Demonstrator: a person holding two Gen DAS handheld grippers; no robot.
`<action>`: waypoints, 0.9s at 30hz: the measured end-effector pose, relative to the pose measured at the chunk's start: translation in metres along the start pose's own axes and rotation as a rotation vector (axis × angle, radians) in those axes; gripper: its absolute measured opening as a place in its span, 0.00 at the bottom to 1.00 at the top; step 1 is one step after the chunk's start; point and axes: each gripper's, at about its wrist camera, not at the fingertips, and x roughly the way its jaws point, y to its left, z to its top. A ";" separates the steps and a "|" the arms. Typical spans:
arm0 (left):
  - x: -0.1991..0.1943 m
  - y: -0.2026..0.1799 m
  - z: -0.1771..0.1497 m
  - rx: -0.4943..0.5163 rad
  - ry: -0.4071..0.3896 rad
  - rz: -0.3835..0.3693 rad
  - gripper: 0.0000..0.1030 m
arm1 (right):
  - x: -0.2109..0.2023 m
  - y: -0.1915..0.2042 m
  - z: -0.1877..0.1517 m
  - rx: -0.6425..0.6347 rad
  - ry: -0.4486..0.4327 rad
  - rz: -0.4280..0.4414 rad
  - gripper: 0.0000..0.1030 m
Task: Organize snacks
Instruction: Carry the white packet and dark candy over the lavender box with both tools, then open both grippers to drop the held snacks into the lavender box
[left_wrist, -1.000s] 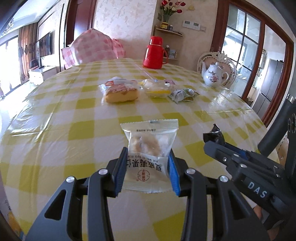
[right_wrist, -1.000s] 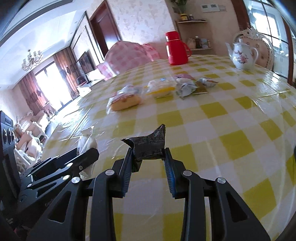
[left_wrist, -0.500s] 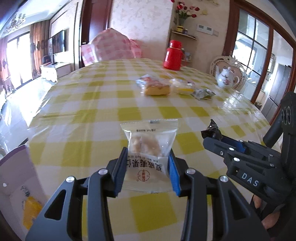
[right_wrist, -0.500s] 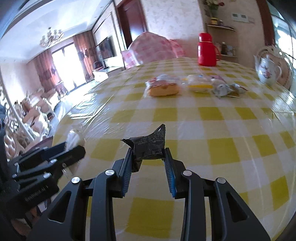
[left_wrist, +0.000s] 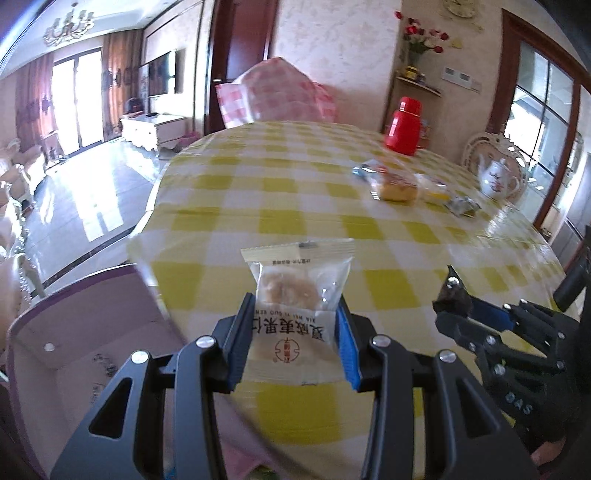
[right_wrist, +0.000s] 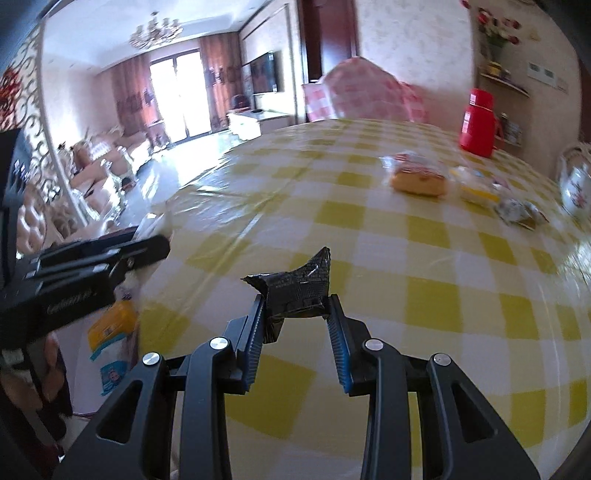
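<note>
Left wrist view: the table (left_wrist: 295, 192) with its yellow check cloth fills the middle, and off its near-left edge sits an open box (left_wrist: 74, 332), lower than the tabletop. On the table's far right lies a loose group of snacks (left_wrist: 397, 186), well apart from both claws, with a red flask (left_wrist: 404, 127) and a teapot (left_wrist: 498, 179) beyond them.

Now the claws. Left gripper (left_wrist: 293, 343) is pinching a clear pastry packet (left_wrist: 301, 306) by its sides, packet upright, over the table's near edge and just right of the box. Right gripper (right_wrist: 295, 321) is clamped on a small black wrapper (right_wrist: 295, 290), over the table's near edge too; the other claw shows at its left.

Risks, as I read it: the pastry packet is slick film held only at its edges, so a quick swing toward the box could slip it loose short of the rim. The black wrapper is caught by a crumpled corner; it could twist free. Both claws close together, a clash is possible.
</note>
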 end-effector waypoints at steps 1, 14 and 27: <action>-0.002 0.008 0.001 -0.009 -0.004 0.015 0.41 | 0.002 0.006 0.001 -0.011 0.003 0.010 0.32; -0.013 0.091 -0.002 -0.074 0.052 0.168 0.41 | 0.016 0.086 0.004 -0.151 0.066 0.169 0.33; -0.003 0.149 -0.017 -0.005 0.238 0.457 0.89 | 0.022 0.150 -0.007 -0.251 0.099 0.449 0.64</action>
